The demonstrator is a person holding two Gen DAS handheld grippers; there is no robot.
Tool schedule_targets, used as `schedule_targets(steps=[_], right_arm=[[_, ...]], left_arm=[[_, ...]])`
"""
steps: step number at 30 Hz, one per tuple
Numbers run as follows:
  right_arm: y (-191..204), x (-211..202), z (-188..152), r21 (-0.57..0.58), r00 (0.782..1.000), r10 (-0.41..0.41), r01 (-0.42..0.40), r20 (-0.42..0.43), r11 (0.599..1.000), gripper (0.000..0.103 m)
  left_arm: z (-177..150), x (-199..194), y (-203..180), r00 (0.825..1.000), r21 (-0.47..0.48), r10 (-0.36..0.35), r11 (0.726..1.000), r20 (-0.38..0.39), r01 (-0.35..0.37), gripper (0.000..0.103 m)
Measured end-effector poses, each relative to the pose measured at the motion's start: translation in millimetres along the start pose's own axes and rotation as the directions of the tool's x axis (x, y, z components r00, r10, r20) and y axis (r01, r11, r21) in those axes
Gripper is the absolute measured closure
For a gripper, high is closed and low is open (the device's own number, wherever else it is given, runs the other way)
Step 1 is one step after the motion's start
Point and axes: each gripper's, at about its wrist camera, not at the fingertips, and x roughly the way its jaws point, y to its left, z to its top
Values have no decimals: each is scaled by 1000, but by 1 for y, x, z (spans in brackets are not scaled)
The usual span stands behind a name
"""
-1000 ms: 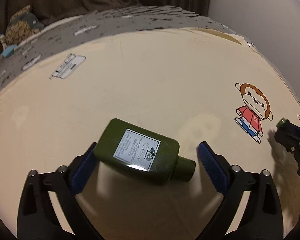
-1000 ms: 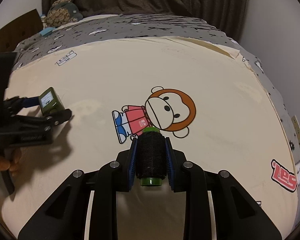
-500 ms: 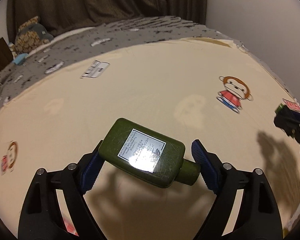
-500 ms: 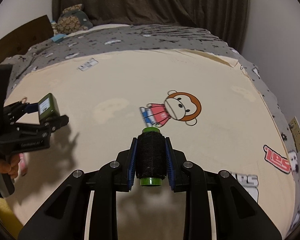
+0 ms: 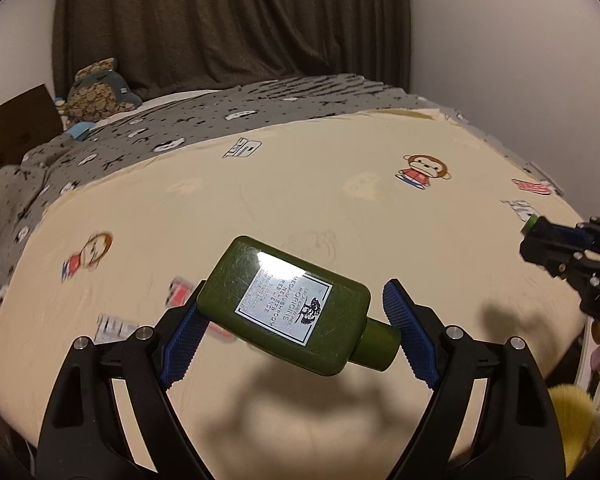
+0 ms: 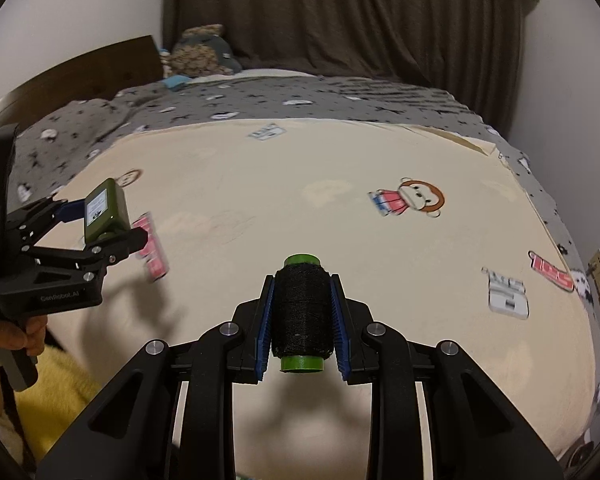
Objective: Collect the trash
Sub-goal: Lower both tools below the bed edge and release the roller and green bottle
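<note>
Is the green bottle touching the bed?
Apart. The left wrist view shows the green bottle held up in the left claw, its shadow below on the bed.

Green bottle label: "ORIGINS", "MEGA-MUSHROOM", "RELIEF & RESILIENCE". Left tongs body: "GenRobot.AI".

Dim warm light, fisheye warp, motion blur

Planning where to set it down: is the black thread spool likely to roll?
Probably yes: the thread spool is a cylinder, so on its side it may roll. Its flat green ends suggest it would stand upright. The thread winding probably gives the right gripper decent friction.
</note>
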Motion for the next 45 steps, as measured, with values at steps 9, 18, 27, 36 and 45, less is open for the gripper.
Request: schedule_targets(steps=[9,18,27,36,45], right_arm=[[50,-31,-79,22,997,63,-64,39,998,76],[88,-10,-160,54,985,109,-103,-134,993,76],[93,31,-208,79,951,90,-70,-295,994,76],[86,65,-237,127,906,98,-50,-411,991,76],[84,80,-254,167,877,114,-40,-466,985,76]], left_arm=[[-96,-46,3,999,-69,32,997,11,-31,22],[-188,-43,5,986,-87,24,995,-167,-39,22],[-239,1,-10,941,-72,-39,997,-336,15,22],[-273,40,-31,873,-69,-116,993,-474,94,22],[-289,58,-32,826,-88,-155,988,-542,127,22]])
